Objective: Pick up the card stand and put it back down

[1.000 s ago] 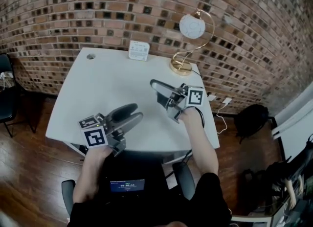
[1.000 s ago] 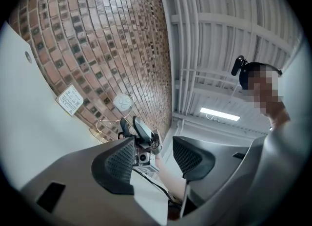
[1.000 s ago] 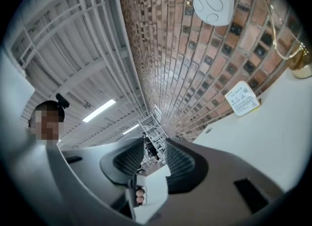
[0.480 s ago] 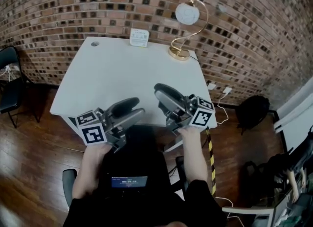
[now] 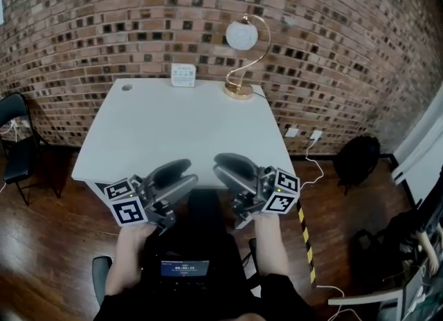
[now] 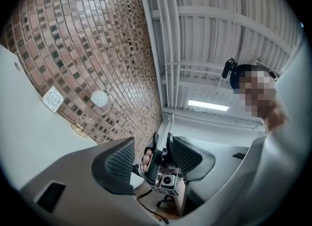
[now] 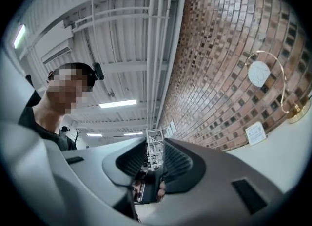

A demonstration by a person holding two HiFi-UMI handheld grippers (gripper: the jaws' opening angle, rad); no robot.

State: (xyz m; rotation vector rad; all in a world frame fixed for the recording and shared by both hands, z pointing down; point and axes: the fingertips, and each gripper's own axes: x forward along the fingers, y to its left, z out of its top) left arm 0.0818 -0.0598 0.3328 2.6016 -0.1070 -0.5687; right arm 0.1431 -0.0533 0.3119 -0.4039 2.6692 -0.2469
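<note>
Far L: black chair (image 5: pixel 17 140) on wood floor (image 5: pixel 48 243), beside white table (image 5: pixel 159 133).

L gripper (image 5: pixel 185 174) (image 6: pixel 153 154): held low at table's near edge, tips pointing R. Jaws apart, nothing btwn them; through the gap its own view shows only the other tool beyond.

Task item, the card stand (image 5: pixel 183 75) (image 6: pixel 52 98) (image 7: pixel 255 133): upright at table's far edge, close to brick wall (image 5: pixel 104 29), well apart from both tools, untouched.

R gripper (image 5: pixel 220 167) (image 7: pixel 155 159): also at near edge, tips facing L gripper, near it but apart. Jaws closing, narrow gap, nothing btwn pads, so it's empty.

Lamp (image 5: pixel 241 57) (image 6: pixel 100 98) (image 7: pixel 258 73): gold curved arm, round white shade, base on table's far R corner, just R of card stand.

Far R: black bag (image 5: pixel 356 157) on floor near wall.
</note>
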